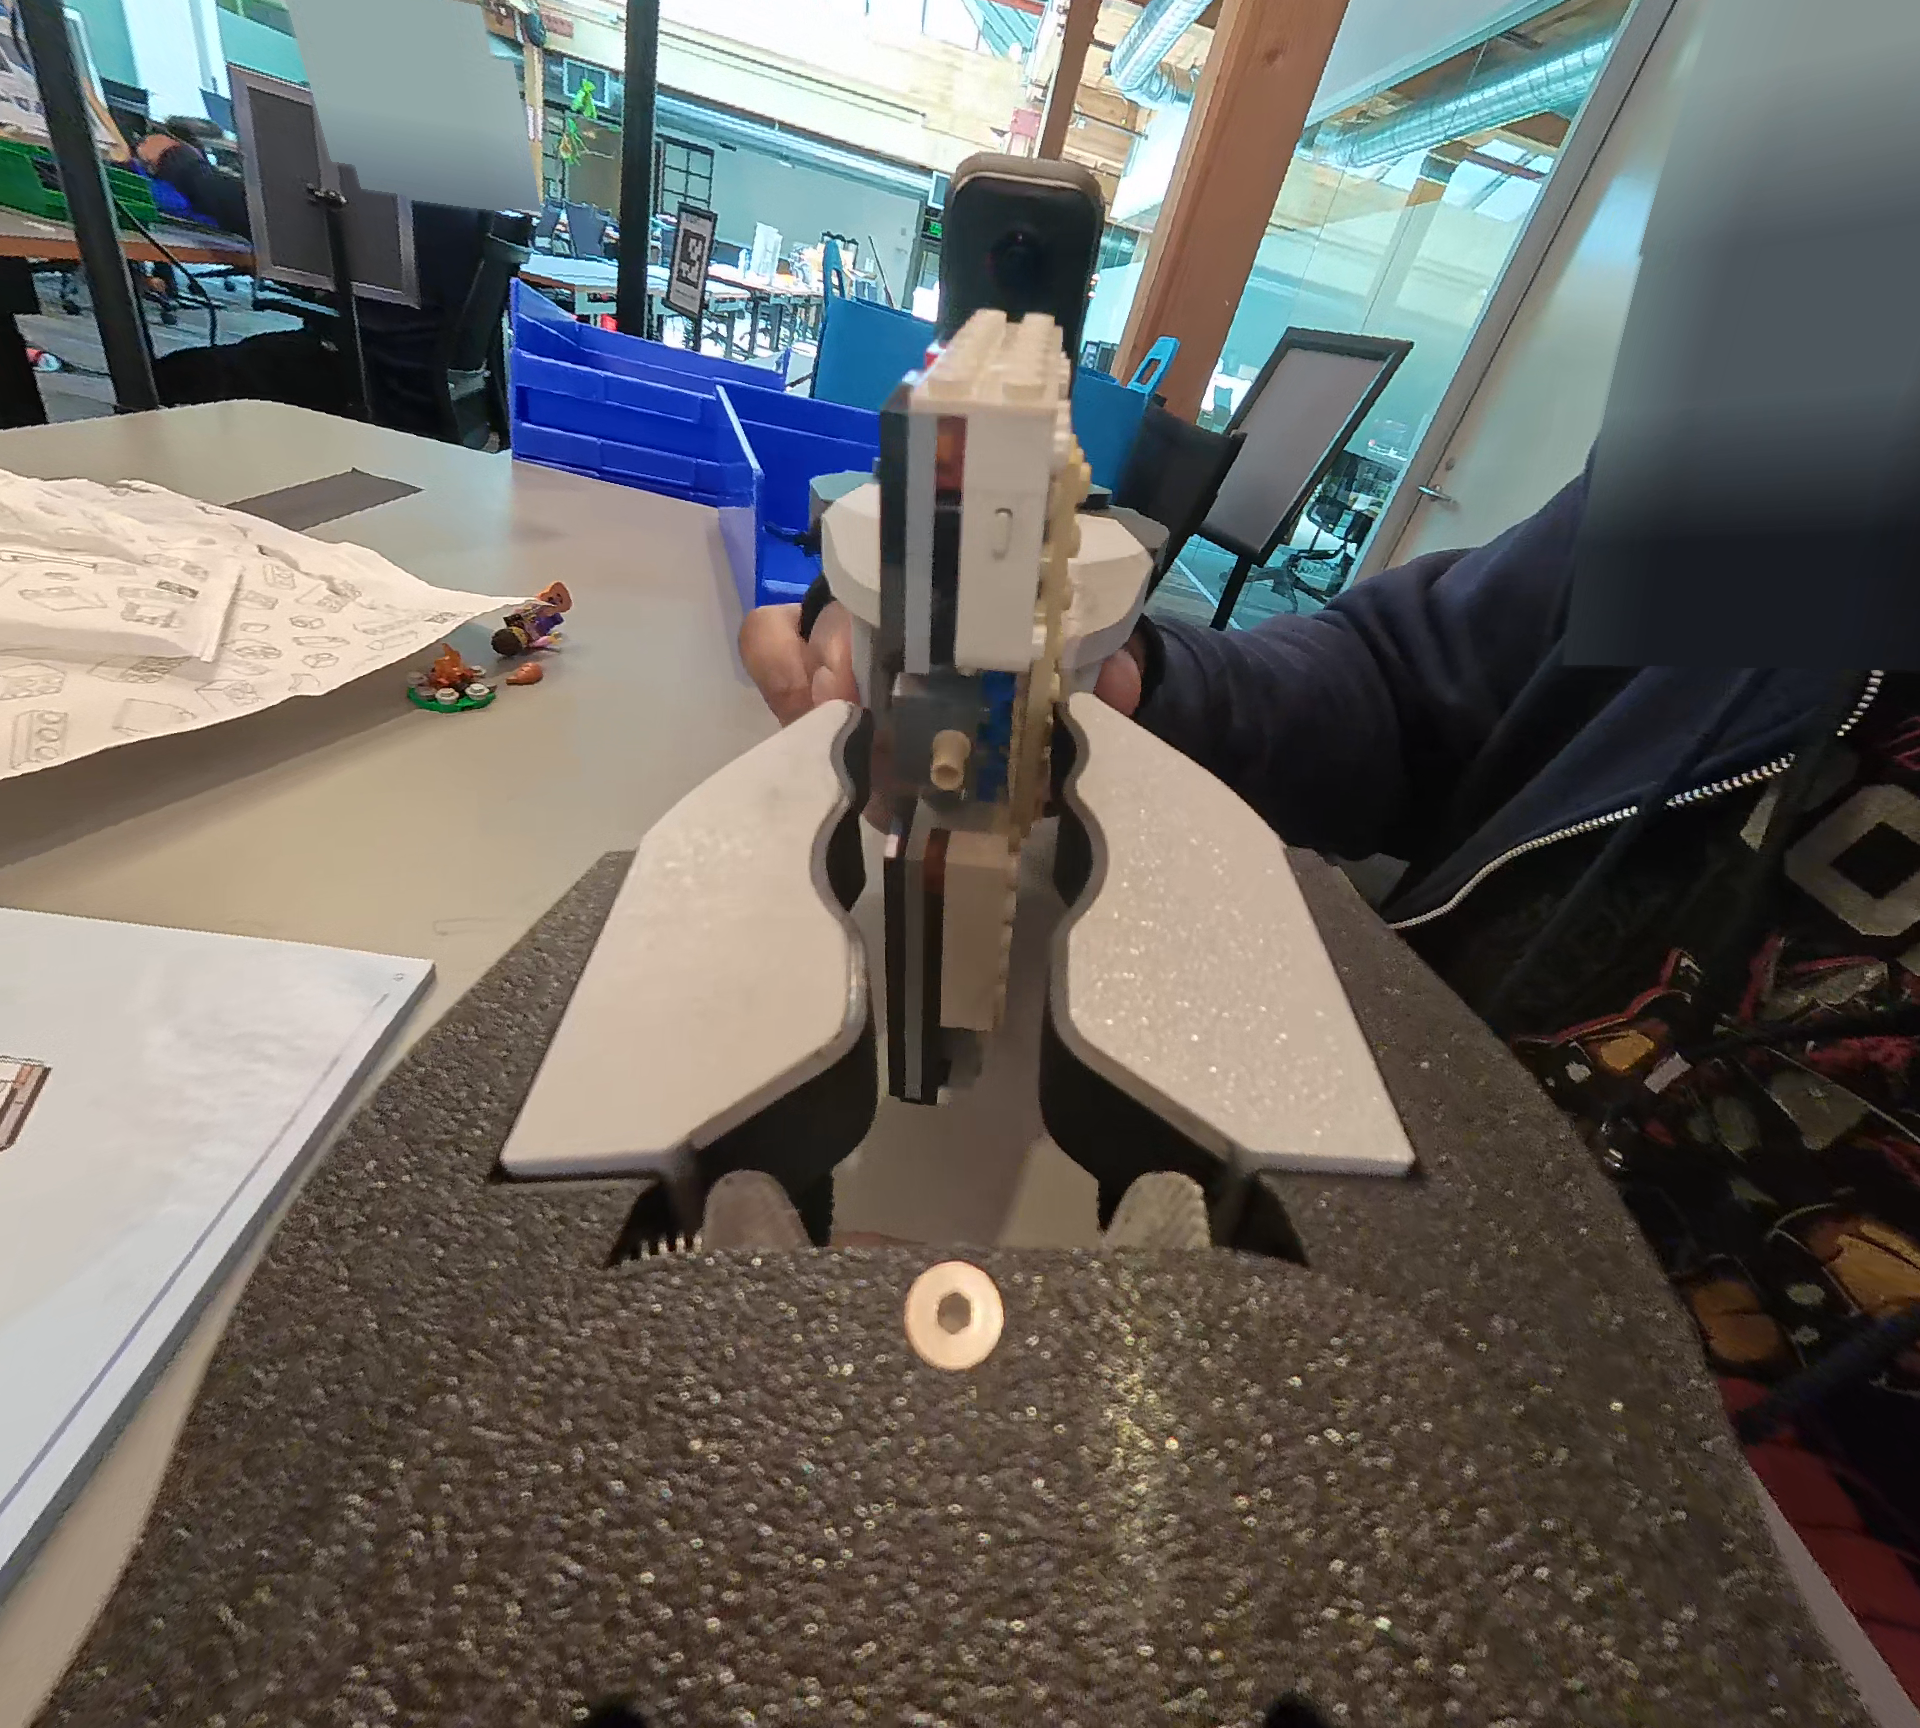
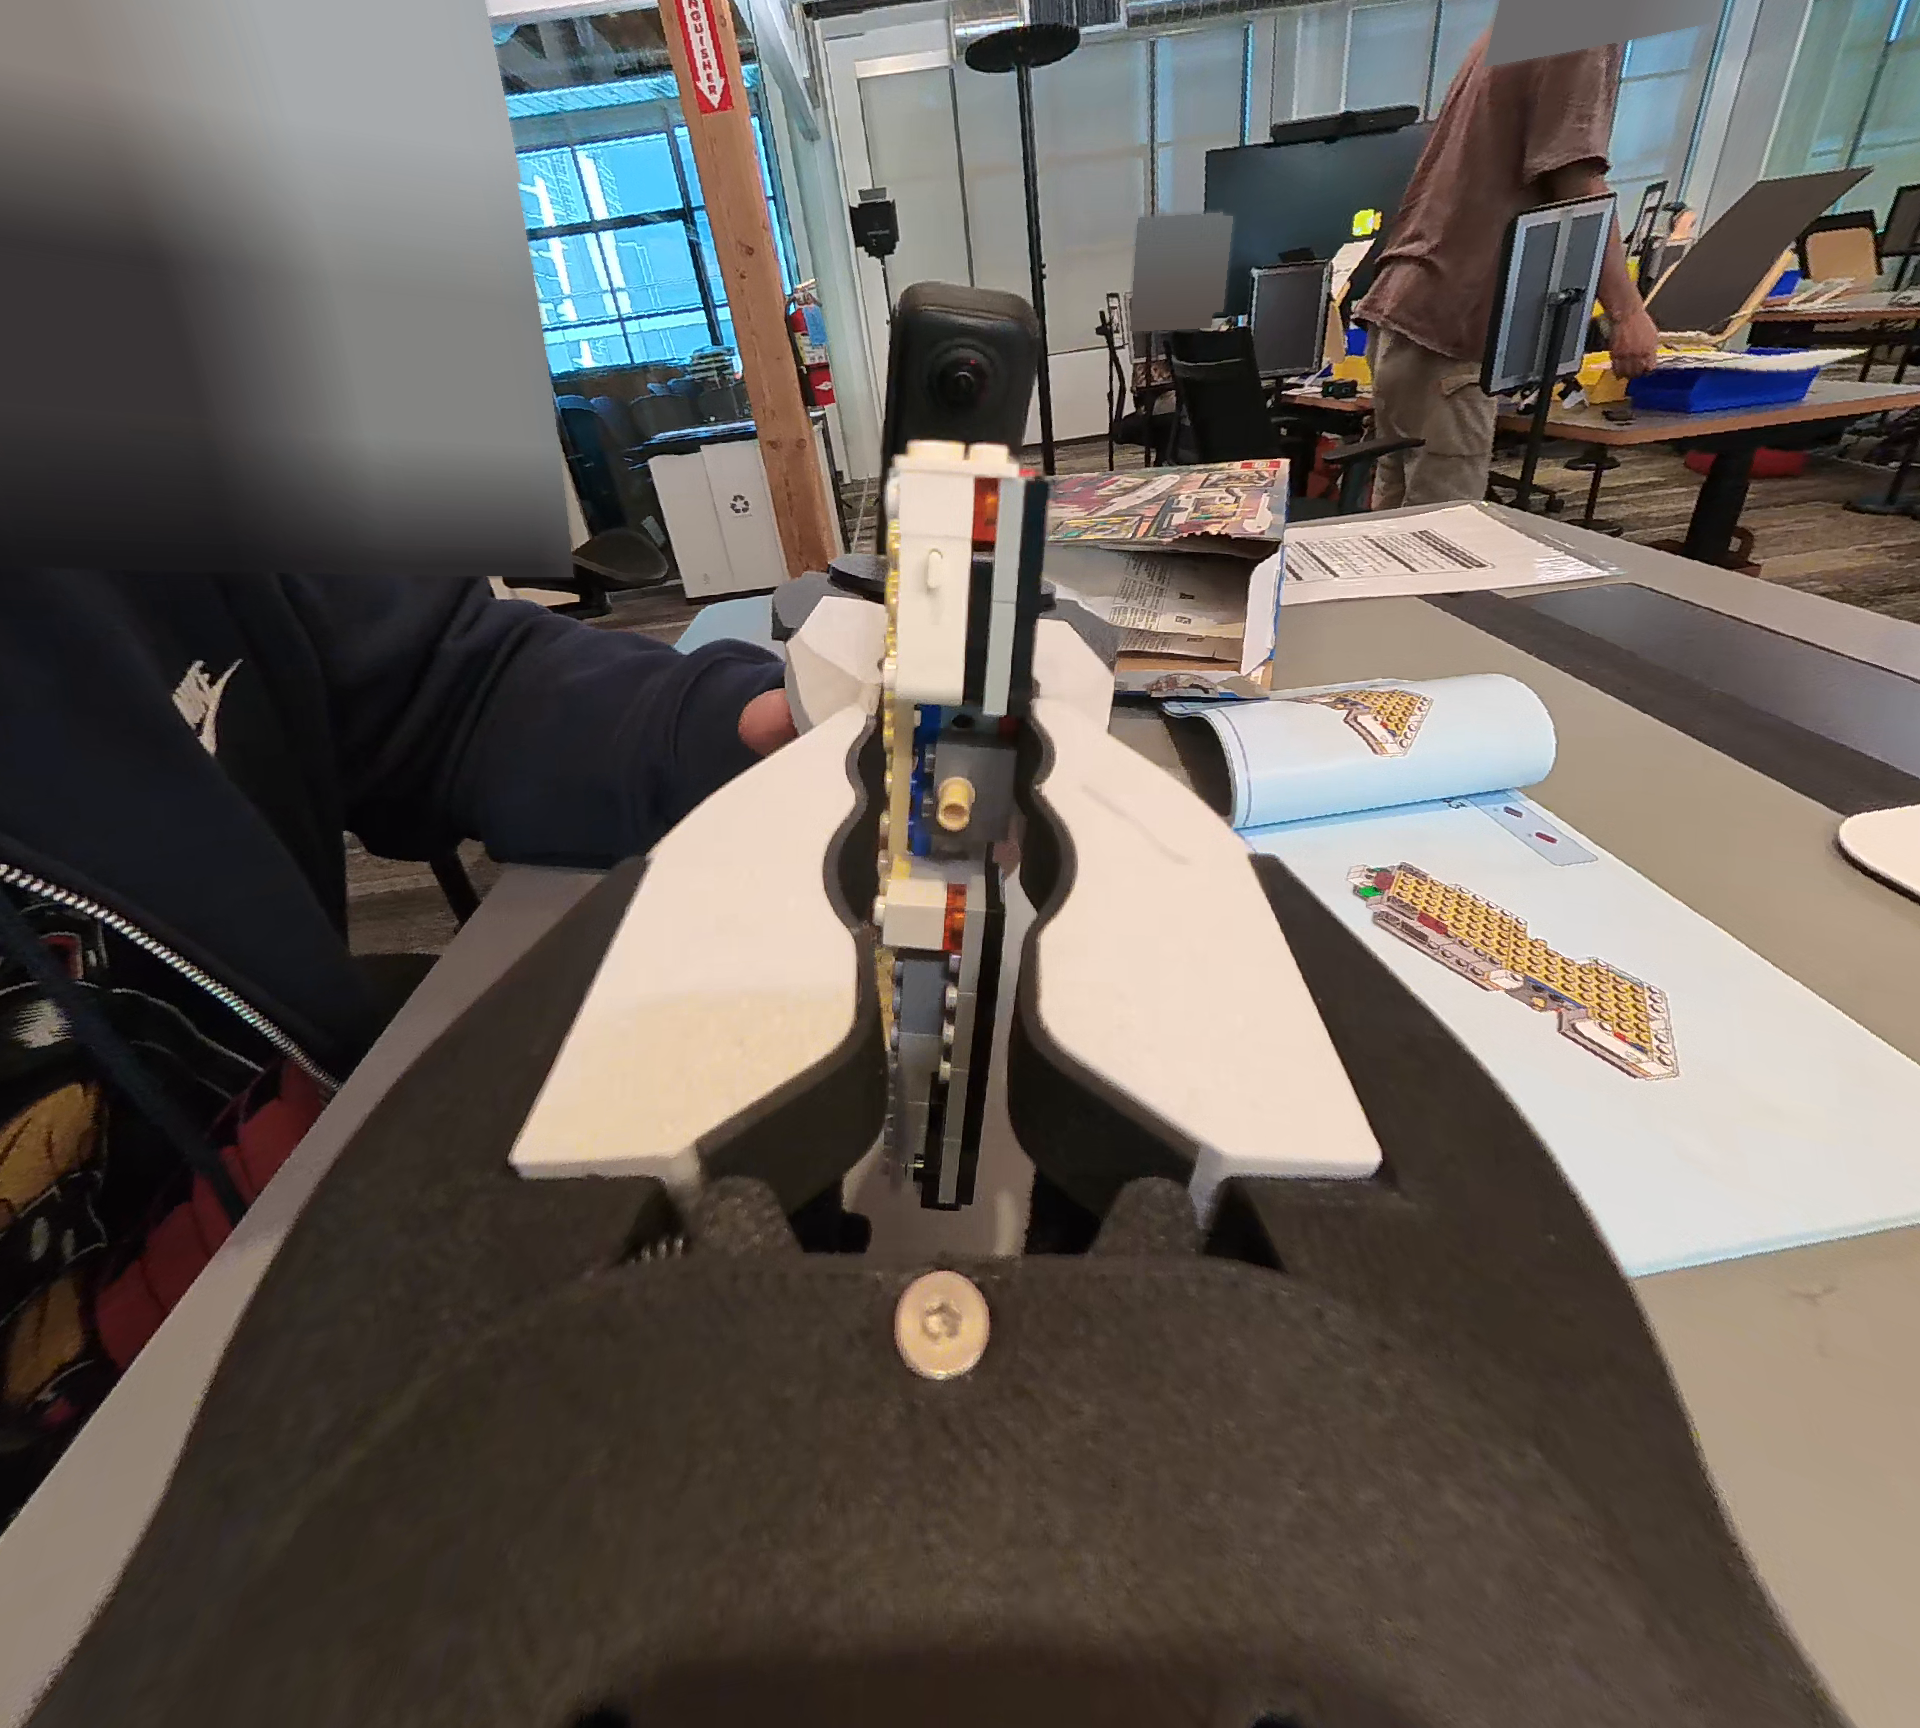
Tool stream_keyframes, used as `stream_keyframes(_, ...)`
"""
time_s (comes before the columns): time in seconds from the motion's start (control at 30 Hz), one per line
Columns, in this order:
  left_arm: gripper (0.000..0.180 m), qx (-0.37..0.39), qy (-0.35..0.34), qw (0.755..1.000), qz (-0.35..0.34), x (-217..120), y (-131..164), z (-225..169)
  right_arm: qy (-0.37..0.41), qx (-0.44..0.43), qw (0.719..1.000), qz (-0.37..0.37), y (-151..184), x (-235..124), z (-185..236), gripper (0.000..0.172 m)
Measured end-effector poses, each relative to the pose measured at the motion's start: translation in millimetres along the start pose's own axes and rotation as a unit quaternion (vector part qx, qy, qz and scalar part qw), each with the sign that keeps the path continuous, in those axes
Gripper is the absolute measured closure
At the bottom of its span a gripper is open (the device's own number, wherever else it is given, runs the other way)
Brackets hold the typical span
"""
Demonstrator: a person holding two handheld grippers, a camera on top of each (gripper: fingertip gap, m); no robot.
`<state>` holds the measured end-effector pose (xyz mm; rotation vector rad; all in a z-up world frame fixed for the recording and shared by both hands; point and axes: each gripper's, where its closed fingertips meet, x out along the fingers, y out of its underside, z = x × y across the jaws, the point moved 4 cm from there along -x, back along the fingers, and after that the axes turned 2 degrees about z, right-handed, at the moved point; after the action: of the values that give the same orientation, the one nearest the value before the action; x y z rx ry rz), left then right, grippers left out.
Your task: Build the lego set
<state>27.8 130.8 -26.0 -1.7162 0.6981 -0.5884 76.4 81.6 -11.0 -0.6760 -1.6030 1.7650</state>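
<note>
Right gripper [image 2: 951, 722] is clamped on the brick build [image 2: 940, 598]. Both pads press the mid-section, tan plate on one side and dark grey block on the other. The build stands edge-on, upright, in the air over the bench [image 2: 1714, 691] edge in front of your torso, with its white end sticking up past the fingertips.

Left gripper [image 1: 961, 712] faces it from the other side, with its fingers straddling the same build. Its pads look just clear of the bricks, so I read it as released. My judgement: the right alone carries the build, so keep that grip square.

Nearby on your right:
- open booklet [image 2: 1455, 951] picturing a long studded build
- torn-open box [image 2: 1174, 556]
- printed sheet [image 2: 1434, 556]

Nearby on your left:
- crumpled sheet of part outlines [image 1: 156, 618]
- minifigure [image 1: 535, 618] lying down
- green disc [image 1: 452, 686] with orange bits
- blue bins [image 1: 623, 411] behind

Writing and marks:
- red sign [image 2: 688, 5] with white lettering on the wooden post
- white logo [image 2: 208, 696] on your hoodie
- dense print on the sheet and inside the box, too small to read
- a step number on the booklet page, blurred
</note>
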Motion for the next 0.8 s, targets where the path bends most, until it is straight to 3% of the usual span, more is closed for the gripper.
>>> stream_keyframes(0.43,0.154,0.011,0.041,0.999,0.027,5,6,-13,-0.039,0.004,0.999,0.007,7,6,9,0.148)
stream_keyframes(0.8,0.155,0.026,0.037,0.998,0.037,5,7,-15,-0.054,0.005,0.999,0.003,7,5,11,0.148)
